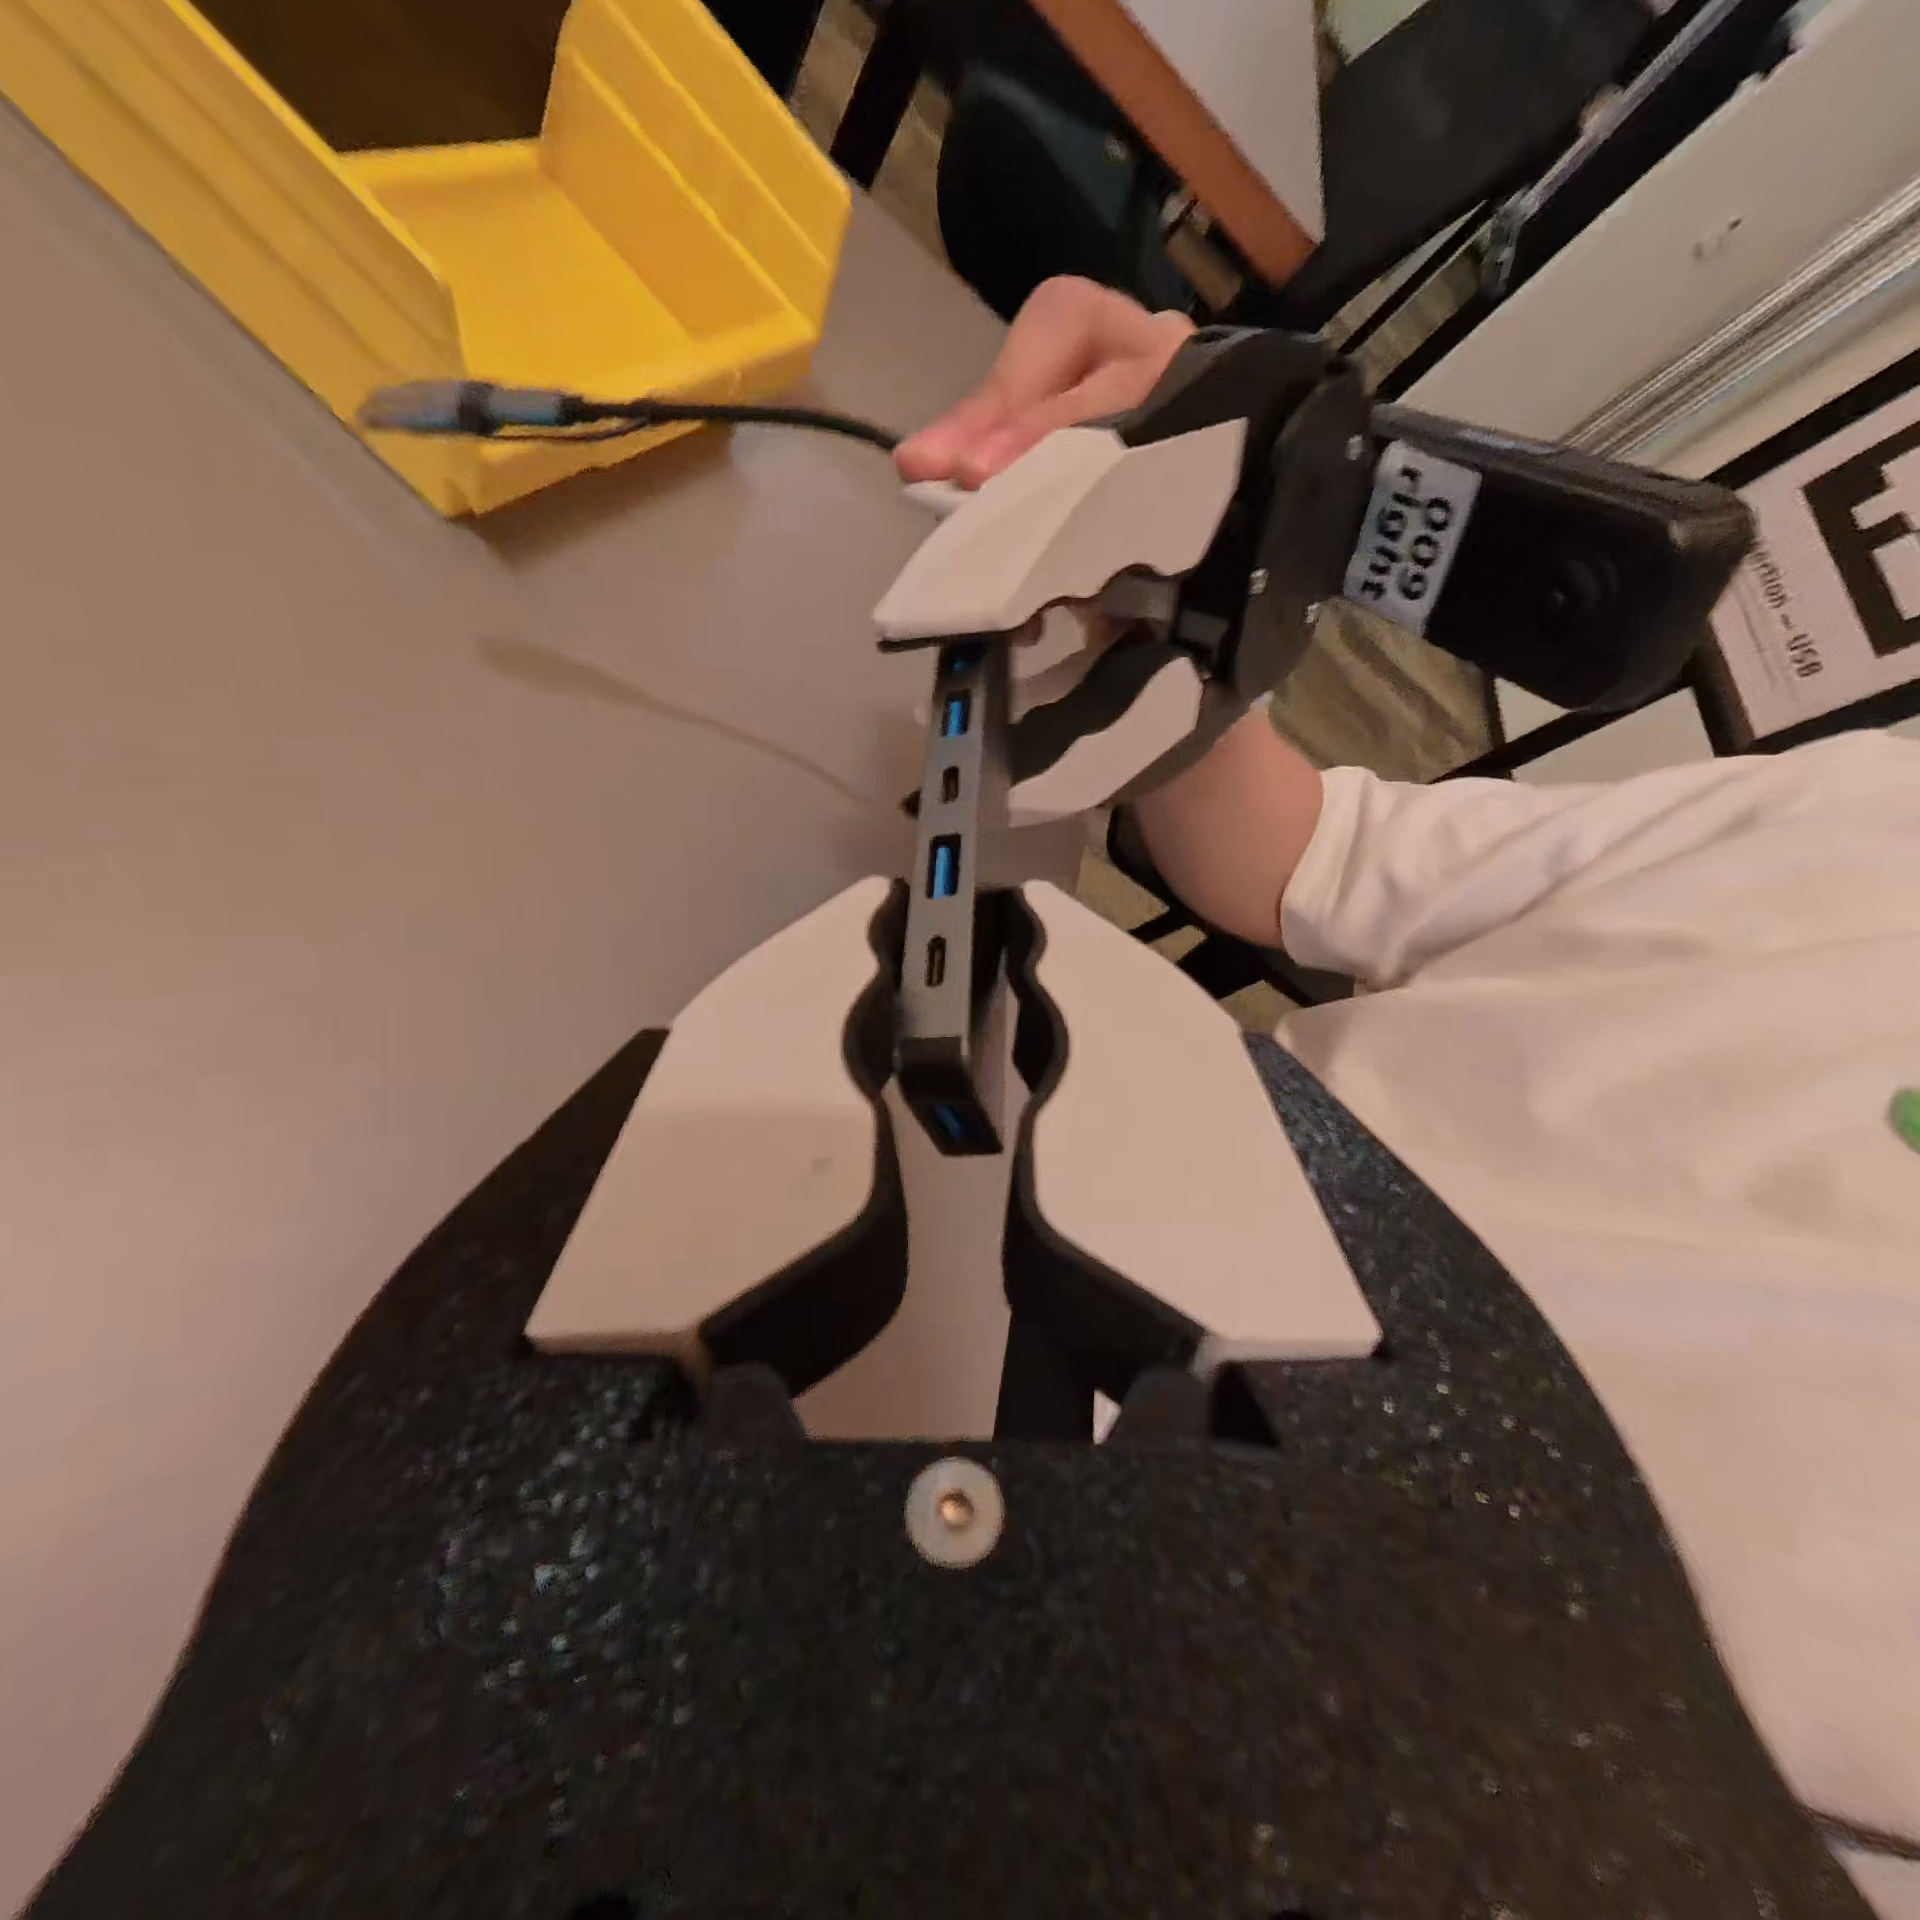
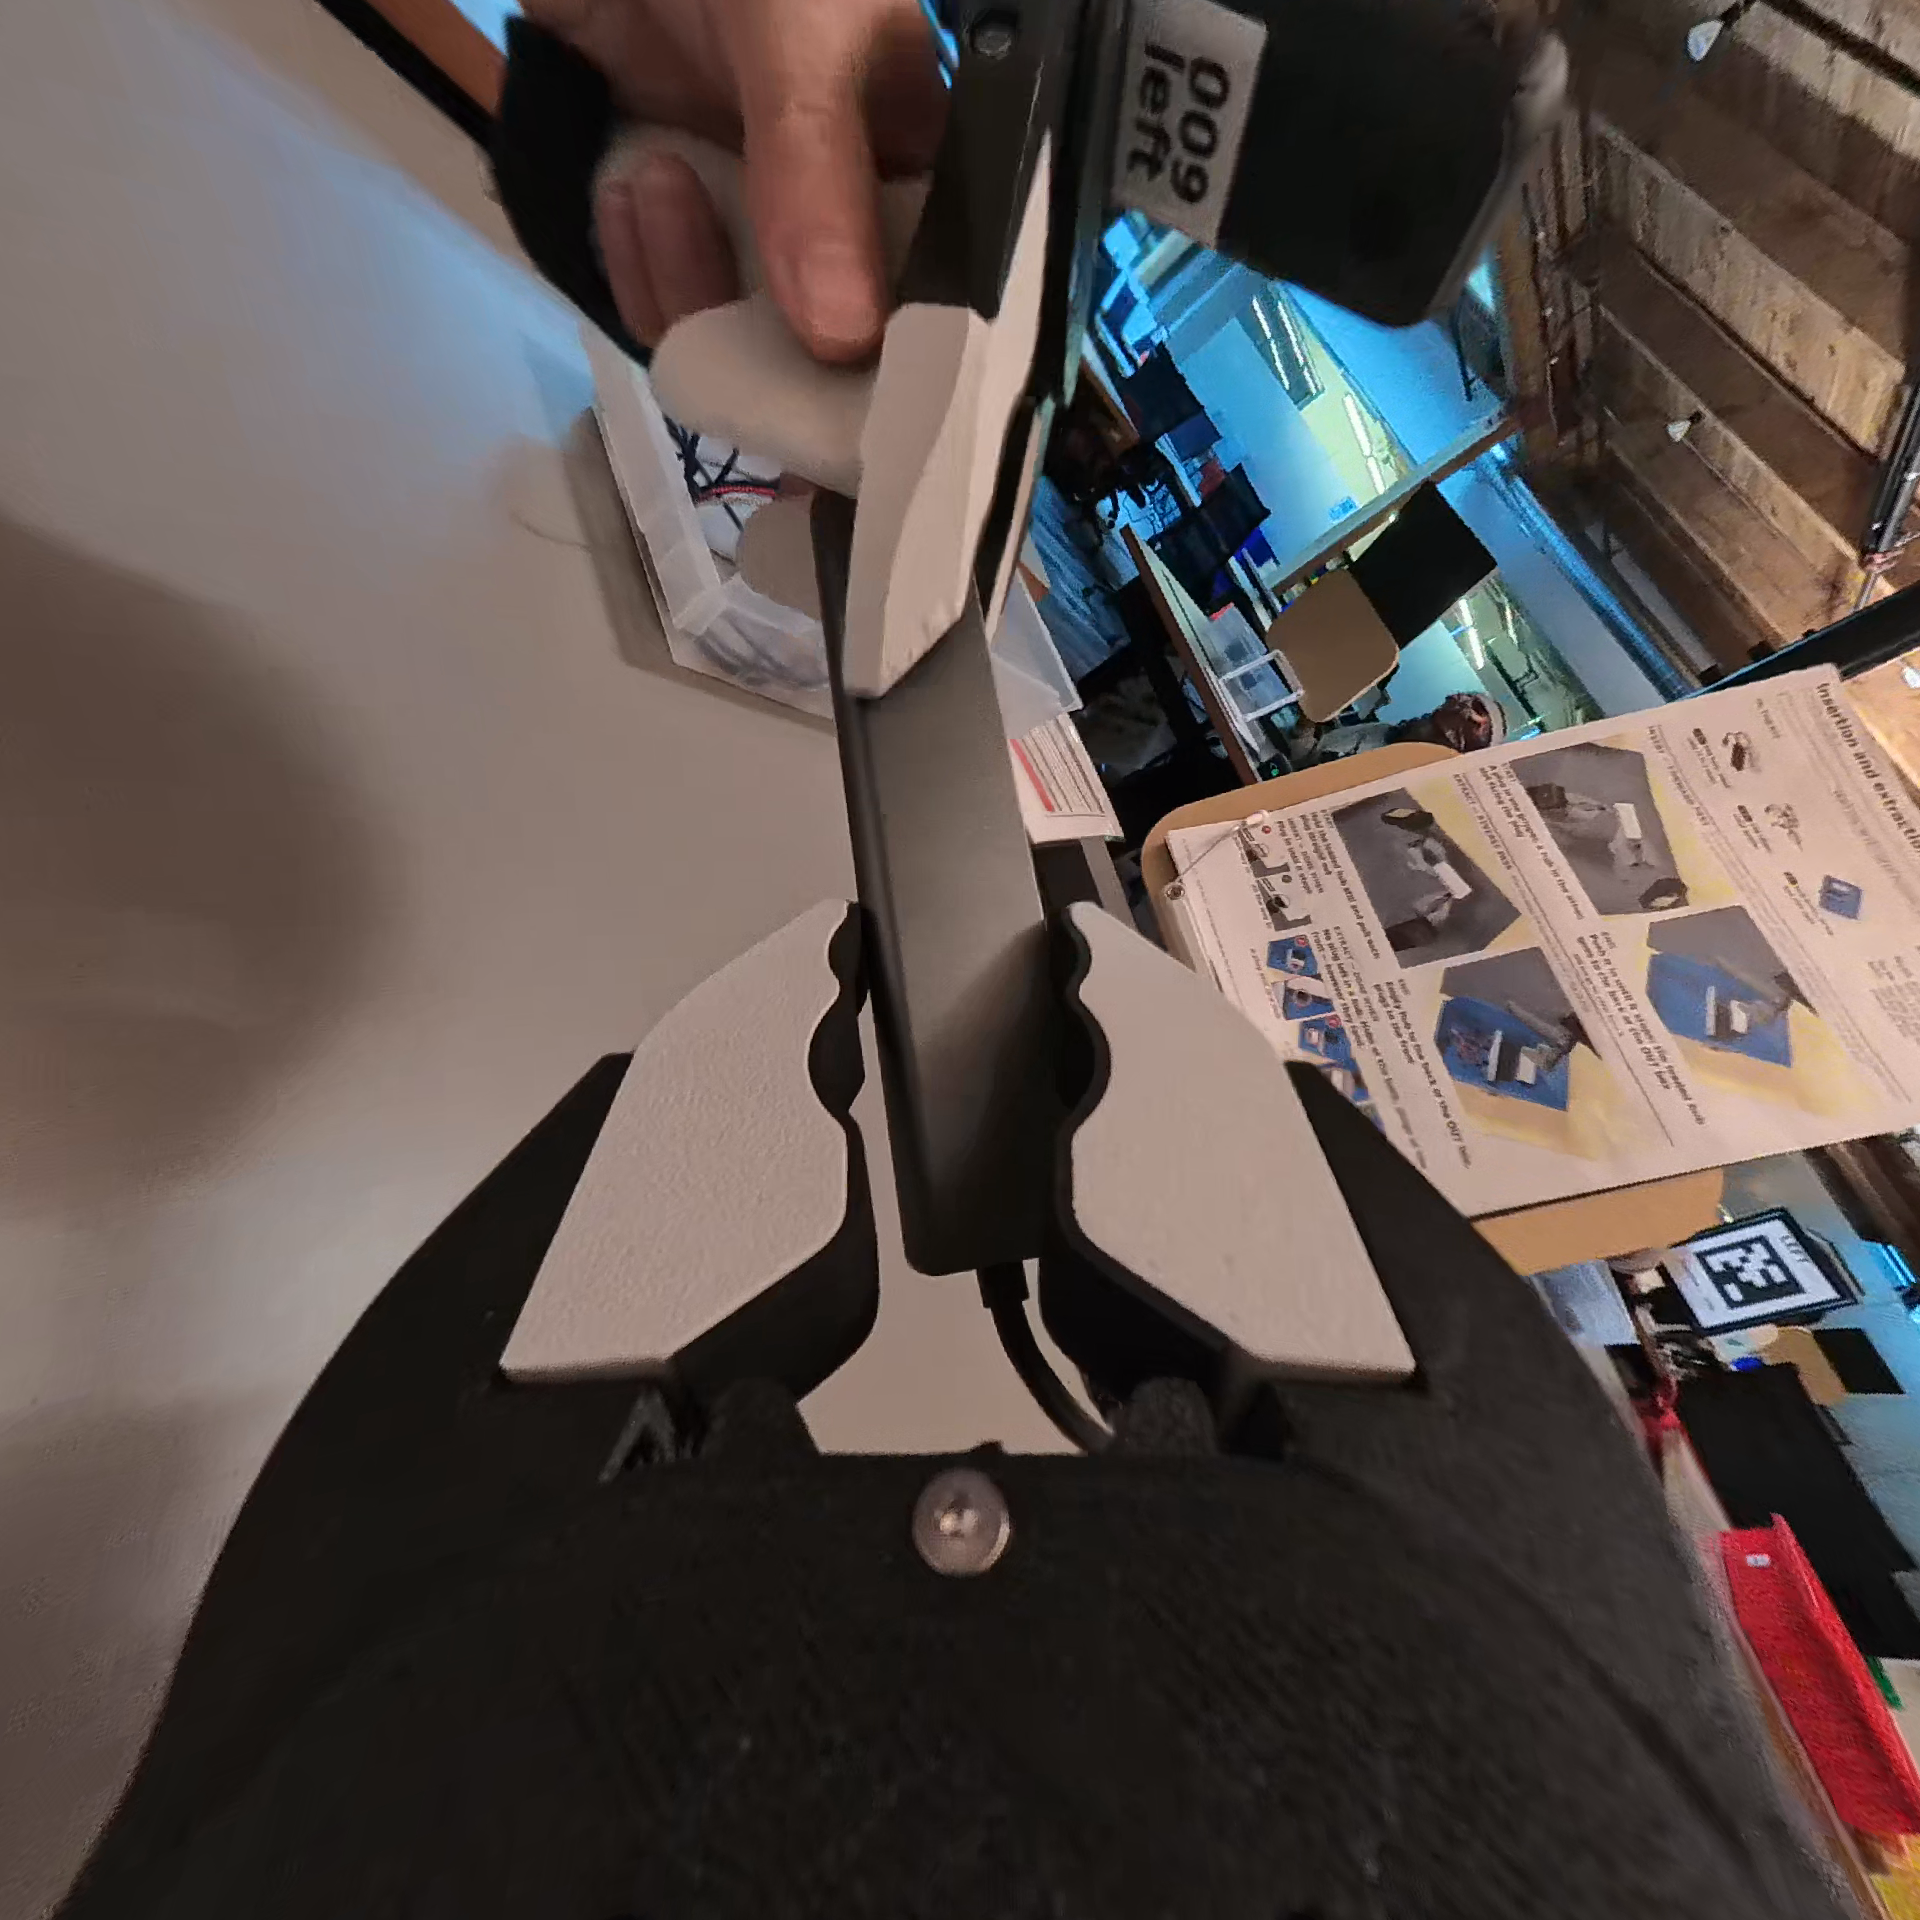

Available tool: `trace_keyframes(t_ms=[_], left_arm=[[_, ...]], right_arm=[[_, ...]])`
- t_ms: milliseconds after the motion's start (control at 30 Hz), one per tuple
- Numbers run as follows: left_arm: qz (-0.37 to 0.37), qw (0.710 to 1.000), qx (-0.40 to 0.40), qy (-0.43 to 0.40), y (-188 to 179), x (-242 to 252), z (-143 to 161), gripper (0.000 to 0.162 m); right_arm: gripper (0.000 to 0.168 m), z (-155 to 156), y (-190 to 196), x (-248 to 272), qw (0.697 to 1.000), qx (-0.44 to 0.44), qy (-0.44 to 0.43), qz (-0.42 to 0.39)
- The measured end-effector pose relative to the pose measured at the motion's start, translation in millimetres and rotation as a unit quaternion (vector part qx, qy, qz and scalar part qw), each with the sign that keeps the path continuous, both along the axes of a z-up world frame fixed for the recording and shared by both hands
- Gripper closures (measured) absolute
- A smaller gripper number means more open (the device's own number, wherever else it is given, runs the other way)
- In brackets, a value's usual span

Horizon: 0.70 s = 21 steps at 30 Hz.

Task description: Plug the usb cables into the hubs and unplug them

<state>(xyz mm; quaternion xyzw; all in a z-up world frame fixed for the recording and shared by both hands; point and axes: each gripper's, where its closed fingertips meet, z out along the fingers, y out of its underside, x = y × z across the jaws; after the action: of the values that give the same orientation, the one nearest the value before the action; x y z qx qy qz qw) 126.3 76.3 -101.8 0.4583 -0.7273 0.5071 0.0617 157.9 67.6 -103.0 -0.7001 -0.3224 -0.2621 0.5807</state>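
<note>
A dark grey USB hub (image 1: 951, 862) with blue ports along its side is held in the air between both grippers. My left gripper (image 1: 956, 904) is shut on its near end. My right gripper (image 1: 961, 675), farther off in the left wrist view, is shut on the far end. In the right wrist view the hub (image 2: 935, 831) sits between my right gripper's (image 2: 961, 925) fingers, with the left gripper (image 2: 862, 623) clamped on the other end. The hub's black cable (image 1: 727, 416) trails left to a grey plug (image 1: 436, 405) in front of the bin. It leaves the hub inside the right gripper (image 2: 1023, 1340).
A yellow bin (image 1: 499, 239) stands on the beige table (image 1: 312, 831) at the back left. A clear plastic box of cables (image 2: 707, 540) sits near the table edge. An instruction sheet on a board (image 2: 1558, 935) stands beside the table. A white sleeve (image 1: 1558, 935) is to the right. Only a small space, under 4 cm, lies between the two pairs of fingers.
</note>
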Motion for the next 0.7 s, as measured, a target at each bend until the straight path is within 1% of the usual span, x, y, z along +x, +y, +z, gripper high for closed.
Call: trace_keyframes(t_ms=[33, 67, 167, 200, 267, 333, 500, 633, 700], left_arm=[[0.000, 1.000, -0.013, -0.010, -2.0, -0.5, 0.3, 0.150], [0.011, 1.000, -0.018, -0.011, -2.2, 1.2, -3.3, 0.151], [0.039, 0.999, -0.023, 0.014, -0.7, 6.1, -25.2, 0.151], [0.041, 0.998, -0.039, 0.018, -1.1, 7.4, -29.4, 0.151], [0.035, 0.994, -0.096, 0.037, -4.6, 7.8, -31.5, 0.151], [0.026, 0.991, -0.119, 0.045, -6.8, 8.0, -34.9, 0.152], [0.011, 0.995, -0.081, 0.059, -7.5, 6.7, -47.3, 0.151], [0.008, 0.997, -0.070, 0.037, -3.3, 6.2, -42.8, 0.150], [0.015, 0.999, -0.046, 0.013, 3.7, 5.9, -38.2, 0.139]], right_arm=[[0.135, -5.2, 1.4, 1.8, 1.000, -0.011, 0.000, -0.003], [0.135, -11.5, 2.9, 4.3, 1.000, -0.025, 0.003, -0.009], [0.136, -38.8, 5.3, 7.8, 0.996, -0.087, -0.012, -0.010], [0.136, -42.2, 7.3, 8.4, 0.996, -0.087, -0.017, -0.008], [0.136, -41.4, 12.9, 2.8, 0.998, -0.065, -0.012, 0.008], [0.136, -42.2, 17.7, -4.1, 0.998, -0.055, 0.000, 0.023], [0.137, -54.9, 24.0, -10.5, 0.996, -0.073, -0.003, 0.043], [0.137, -50.3, 28.5, -11.2, 0.997, -0.064, 0.014, 0.041], [0.137, -47.9, 30.1, -3.8, 0.998, -0.060, 0.028, 0.020]])
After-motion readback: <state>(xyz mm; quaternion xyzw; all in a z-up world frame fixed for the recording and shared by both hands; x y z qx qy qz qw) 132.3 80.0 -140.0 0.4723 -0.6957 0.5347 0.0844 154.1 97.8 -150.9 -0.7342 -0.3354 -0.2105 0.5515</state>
